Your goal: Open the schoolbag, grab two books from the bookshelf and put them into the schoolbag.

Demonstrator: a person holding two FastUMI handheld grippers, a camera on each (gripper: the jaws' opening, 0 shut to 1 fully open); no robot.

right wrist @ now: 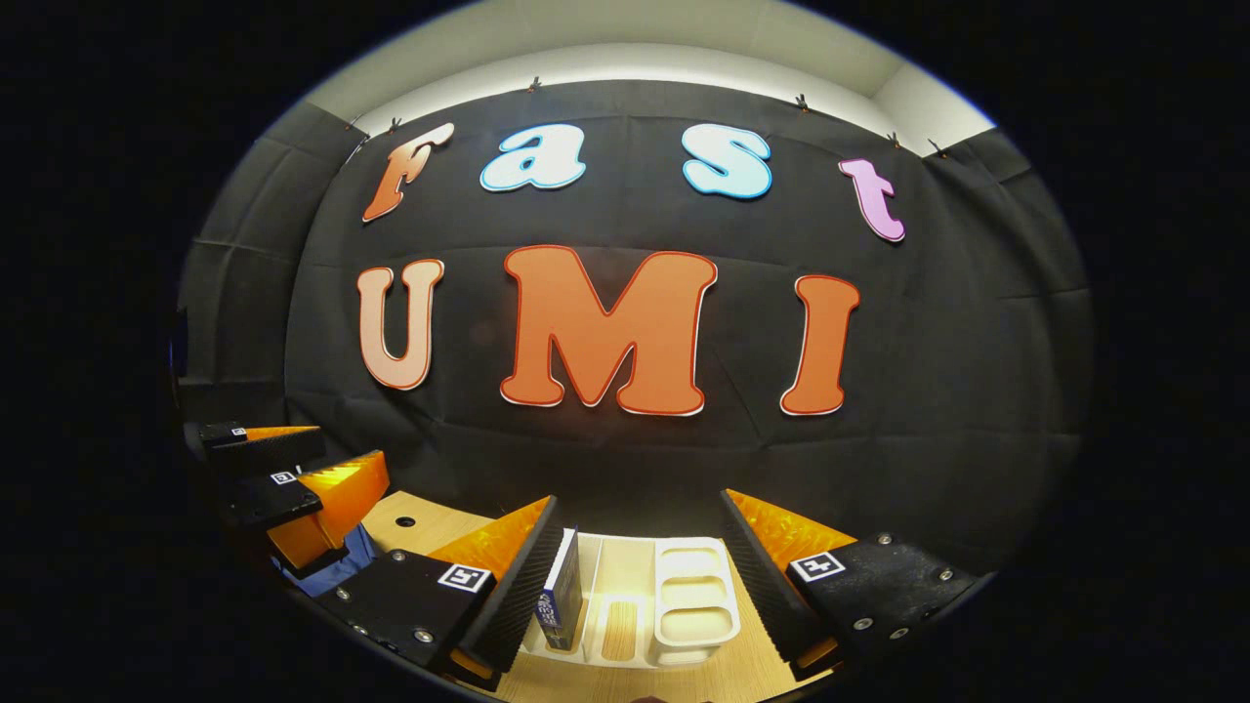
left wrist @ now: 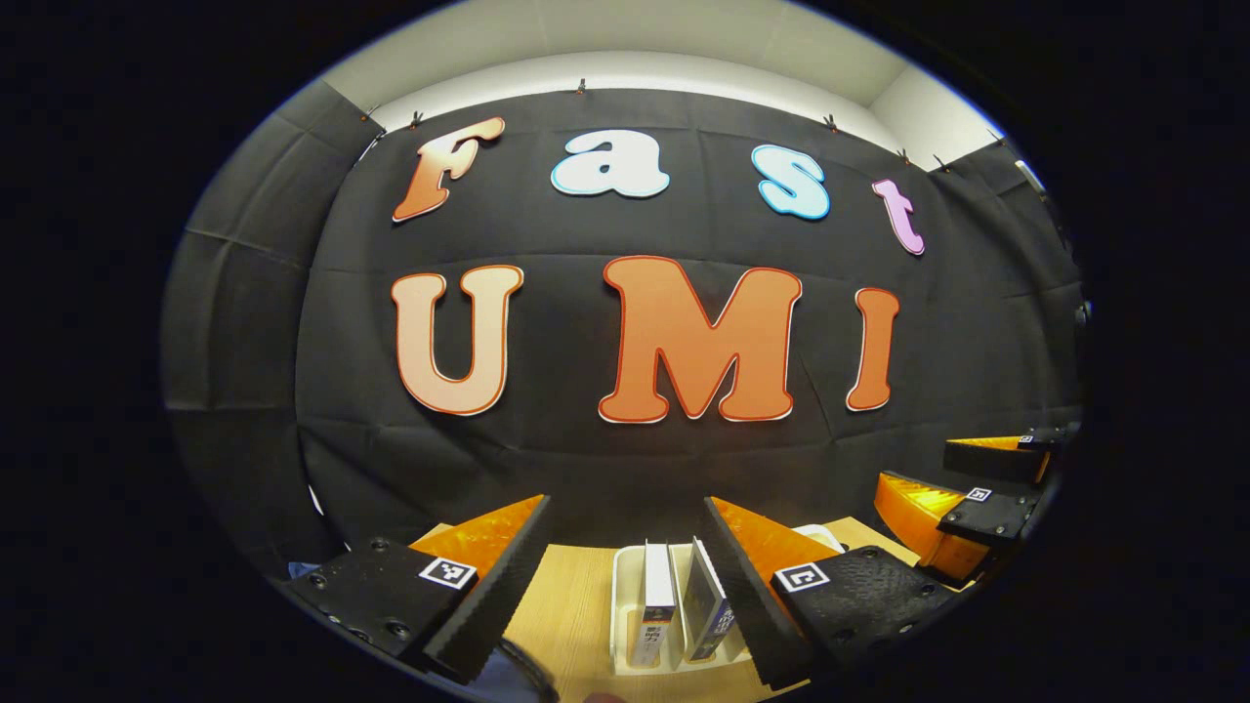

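Hovering wide open and empty, left gripper (left wrist: 625,576) and right gripper (right wrist: 640,576) face the bookshelf (right wrist: 625,586).

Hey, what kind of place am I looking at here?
Likely a staged recording booth, not a real home: a black cloth wall hangs behind a wooden table, where a white rack holds books. Both grippers hover open above it.

Ahead of your left gripper (left wrist: 625,566), two upright books (left wrist: 656,600) are standing side by side in the white plastic bookshelf rack (left wrist: 625,586) sitting on the light wooden table (left wrist: 571,605). Your right gripper (left wrist: 962,508) is hanging off to its right.
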